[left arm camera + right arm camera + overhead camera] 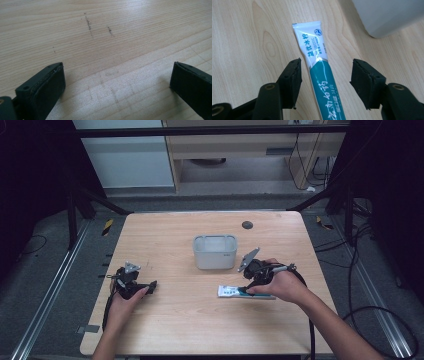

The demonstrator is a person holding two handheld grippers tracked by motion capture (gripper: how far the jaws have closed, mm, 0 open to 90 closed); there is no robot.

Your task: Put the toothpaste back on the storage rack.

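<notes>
Right gripper [325, 82] straddles a toothpaste tube [319, 72] on the wooden table [170, 320].
Its jaws gape either side, not touching the tube, just beside the grey bin [215, 252]. The left gripper [117, 85] rests wide open, holding nothing.

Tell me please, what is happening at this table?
A person holds a gripper in each hand at a wooden table. The right gripper is open, its jaws on either side of a toothpaste tube lying flat, not yet squeezing it. The left gripper is open over bare wood. A grey bin stands behind the tube.
</notes>
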